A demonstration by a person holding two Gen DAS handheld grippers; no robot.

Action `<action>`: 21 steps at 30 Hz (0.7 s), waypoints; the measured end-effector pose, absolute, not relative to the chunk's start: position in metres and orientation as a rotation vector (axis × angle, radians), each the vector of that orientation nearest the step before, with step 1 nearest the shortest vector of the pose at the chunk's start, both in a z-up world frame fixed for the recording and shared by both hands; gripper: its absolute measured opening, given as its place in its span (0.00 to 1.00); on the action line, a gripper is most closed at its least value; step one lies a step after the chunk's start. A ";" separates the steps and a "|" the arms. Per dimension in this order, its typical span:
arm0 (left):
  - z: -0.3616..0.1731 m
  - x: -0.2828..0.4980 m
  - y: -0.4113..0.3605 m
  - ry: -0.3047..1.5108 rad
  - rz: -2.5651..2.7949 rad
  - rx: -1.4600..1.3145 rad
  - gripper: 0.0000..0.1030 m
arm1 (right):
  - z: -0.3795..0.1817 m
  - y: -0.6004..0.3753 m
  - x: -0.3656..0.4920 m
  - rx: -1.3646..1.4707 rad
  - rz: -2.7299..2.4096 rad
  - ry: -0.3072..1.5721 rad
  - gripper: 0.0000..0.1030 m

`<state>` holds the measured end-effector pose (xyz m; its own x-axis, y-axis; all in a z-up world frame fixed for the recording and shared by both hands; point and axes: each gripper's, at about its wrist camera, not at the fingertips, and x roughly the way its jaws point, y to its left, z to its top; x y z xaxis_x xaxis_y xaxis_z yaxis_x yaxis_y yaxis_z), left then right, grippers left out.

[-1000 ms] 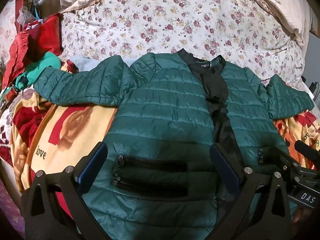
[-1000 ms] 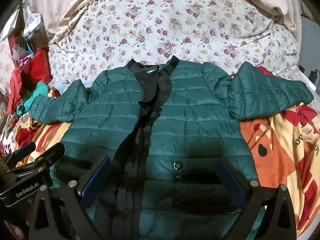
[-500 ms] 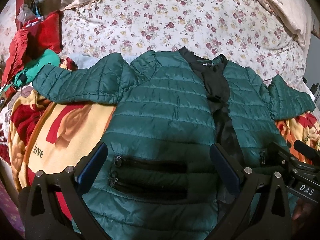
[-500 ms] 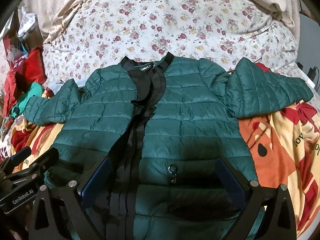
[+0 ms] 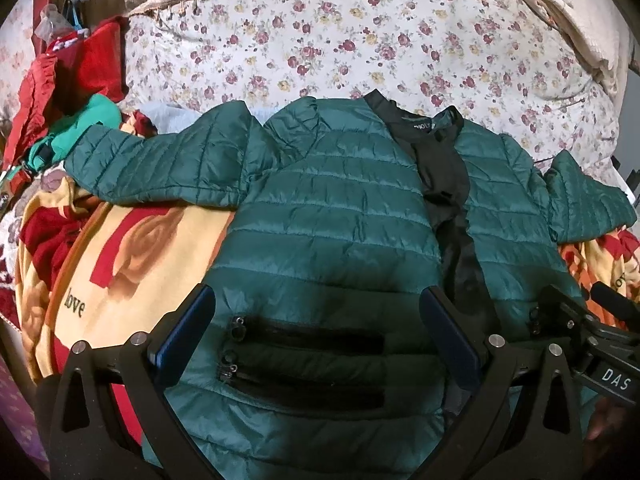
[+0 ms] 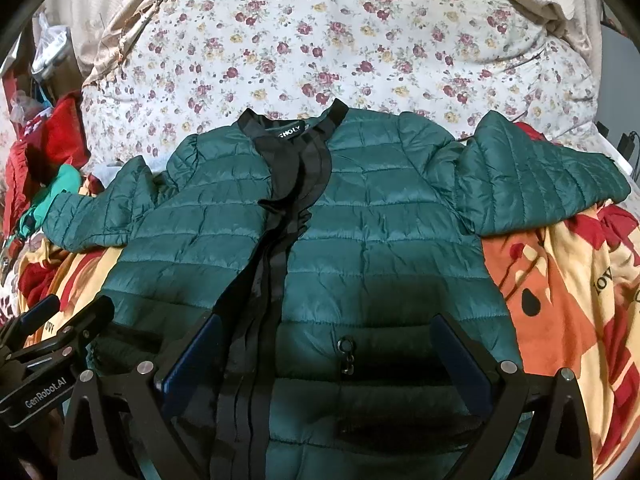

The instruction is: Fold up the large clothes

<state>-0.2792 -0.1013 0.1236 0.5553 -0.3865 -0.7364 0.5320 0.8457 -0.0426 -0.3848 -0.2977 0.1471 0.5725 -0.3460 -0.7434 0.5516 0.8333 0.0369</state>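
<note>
Jacket (image 5: pixel 328 216): it is a big green puffy one, lying flat and face up on a bed. Its front is unzipped, and a black strip of lining (image 6: pixel 288 208) shows down the middle. Both sleeves stick out to the sides. The left-side sleeve (image 5: pixel 160 168) lies over a yellow and red blanket (image 5: pixel 120 264) with the word "love" on it. The other sleeve (image 6: pixel 536 184) lies on the same kind of blanket (image 6: pixel 568 312) on the right.

The left gripper (image 5: pixel 316 324) hangs low over the bottom part of the jacket, pointing toward the collar. Its two blue-padded fingers (image 5: pixel 184 328) are wide apart with nothing between them but the two black pocket zips (image 5: pixel 304 356) below. I cannot tell if it touches the cloth.

The right gripper (image 6: pixel 328 344) hangs over the other bottom half, close beside the left one. Its fingers (image 6: pixel 460 356) are also wide apart and hold nothing. A small zip pull (image 6: pixel 346 354) sits under the gap.

Past the collar there is a flowery sheet (image 6: pixel 344 40) with lots of bare room. On the left edge of the bed there is a pile of red clothes (image 5: pixel 68 76) and a teal cloth (image 5: pixel 76 132), near the sleeve end. The bottom hem of the jacket is hidden under the grippers.
</note>
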 end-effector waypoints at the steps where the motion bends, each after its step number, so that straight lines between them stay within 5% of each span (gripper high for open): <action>1: 0.123 -0.278 -0.101 0.821 -0.545 0.191 0.99 | 0.147 -0.300 -0.383 0.288 -0.524 0.789 1.00; 21: 0.117 -0.255 -0.113 0.819 -0.508 0.192 0.99 | 0.140 -0.318 -0.361 0.307 -0.517 0.825 1.00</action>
<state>-0.2545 -0.1128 0.1168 0.5720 -0.3575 -0.7382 0.5025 0.8641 -0.0291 -0.3605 -0.3182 0.1397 0.5657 -0.3159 -0.7617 0.5480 0.8343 0.0610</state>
